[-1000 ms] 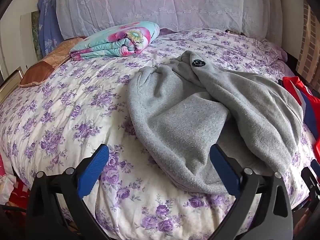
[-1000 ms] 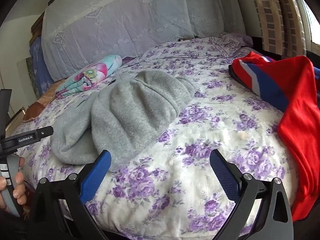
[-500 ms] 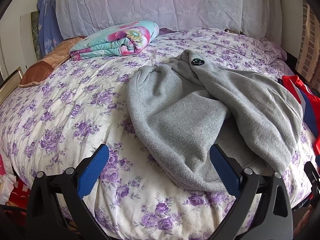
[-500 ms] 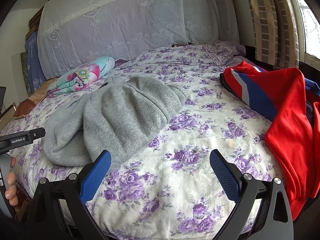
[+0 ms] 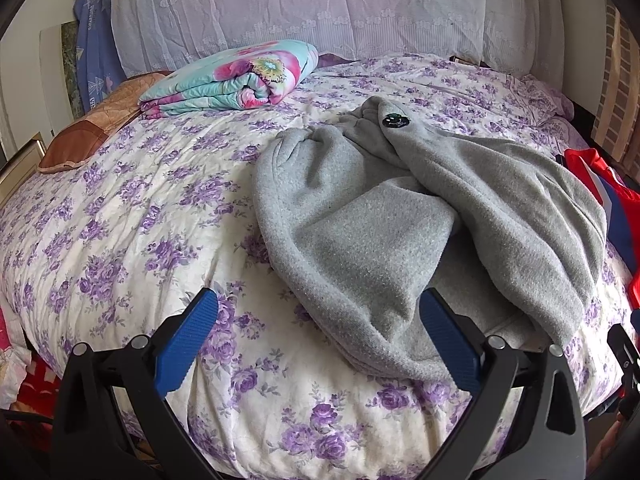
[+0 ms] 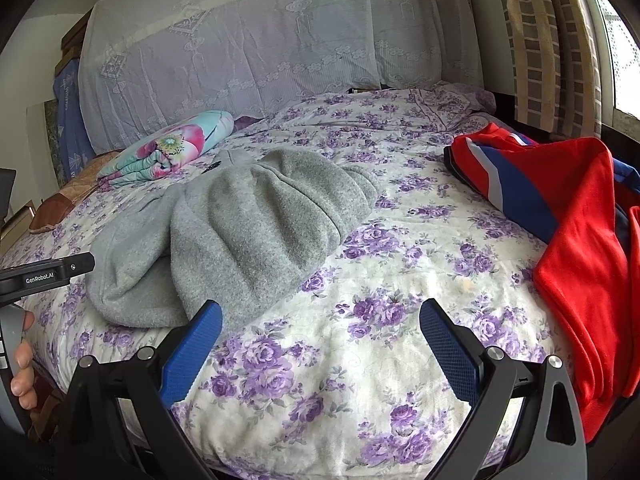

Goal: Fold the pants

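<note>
Grey pants (image 5: 360, 232) heaped mid-bed, legs crossed. Left gripper (image 5: 318, 334) & right gripper (image 6: 320, 340) both wide apart, nothing held. Risk: pinching two layers (thick fleece), fold goes lopsided.

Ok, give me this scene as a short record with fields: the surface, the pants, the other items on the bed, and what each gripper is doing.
surface: bed with purple floral bedspread
pants: grey fleece pants, crumpled in a heap, not yet folded
patch: small dark round patch at the heap's far end
other items: folded floral quilt near the headboard; red and blue garment at the bed's right side
left gripper: jaws open, empty, facing the pants
right gripper: jaws open, empty, over bare bedspread
</note>
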### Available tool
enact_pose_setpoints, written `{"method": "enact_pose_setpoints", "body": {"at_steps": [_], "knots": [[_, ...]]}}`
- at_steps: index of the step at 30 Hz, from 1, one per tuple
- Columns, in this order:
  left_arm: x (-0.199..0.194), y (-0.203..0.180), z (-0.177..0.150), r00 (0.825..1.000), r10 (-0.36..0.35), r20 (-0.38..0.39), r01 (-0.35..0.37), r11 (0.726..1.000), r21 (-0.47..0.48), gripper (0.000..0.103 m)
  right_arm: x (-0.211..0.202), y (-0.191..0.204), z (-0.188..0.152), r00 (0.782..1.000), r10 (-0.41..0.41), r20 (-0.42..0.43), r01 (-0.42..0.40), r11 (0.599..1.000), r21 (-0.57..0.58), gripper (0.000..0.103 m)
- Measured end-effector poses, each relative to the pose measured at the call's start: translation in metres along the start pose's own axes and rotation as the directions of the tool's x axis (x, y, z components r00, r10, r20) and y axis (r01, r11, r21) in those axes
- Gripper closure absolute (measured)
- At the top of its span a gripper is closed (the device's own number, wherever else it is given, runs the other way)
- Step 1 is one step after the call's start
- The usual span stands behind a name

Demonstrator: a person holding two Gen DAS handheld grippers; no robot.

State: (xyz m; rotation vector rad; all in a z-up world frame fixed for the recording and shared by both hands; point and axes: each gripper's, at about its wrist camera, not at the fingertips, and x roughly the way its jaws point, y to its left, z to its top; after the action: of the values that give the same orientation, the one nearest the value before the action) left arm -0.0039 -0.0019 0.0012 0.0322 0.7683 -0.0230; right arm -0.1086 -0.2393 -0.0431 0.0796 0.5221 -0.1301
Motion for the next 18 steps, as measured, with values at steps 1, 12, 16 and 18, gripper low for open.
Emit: {"method": "enact_pose_setpoints", "body": {"at_steps": [1, 12, 16, 18], "knots": [[-0.0002, 0.0004, 0.0002, 1.0, 0.0, -0.001, 0.0, 1.0, 0.0, 0.005, 0.0002, 0.0004, 0.0001, 1.0, -0.001, 0.0, 0.001, 1.0, 0.001, 0.003], [-0.0003, 0.0011, -0.0003, 1.0, 0.0, 0.001, 0.0, 1.0, 0.002, 0.005, 0.0002, 0.0008, -0.0004, 1.0, -0.004, 0.0, 0.004, 1.0, -0.001, 0.003], [-0.0004, 0.0012, -0.0002, 1.0, 0.0, 0.001, 0.0, 1.0, 0.0, 0.005, 0.0002, 0.0008, -0.0006, 1.0, -0.005, 0.001, 0.006, 1.0, -0.002, 0.003], [0.0, 0.0018, -0.0007, 1.0, -0.001, 0.0, 0.001, 1.0, -0.001, 0.005, 0.0004, 0.001, -0.0009, 1.0, -0.005, 0.0, 0.005, 1.0, -0.003, 0.003]]}}
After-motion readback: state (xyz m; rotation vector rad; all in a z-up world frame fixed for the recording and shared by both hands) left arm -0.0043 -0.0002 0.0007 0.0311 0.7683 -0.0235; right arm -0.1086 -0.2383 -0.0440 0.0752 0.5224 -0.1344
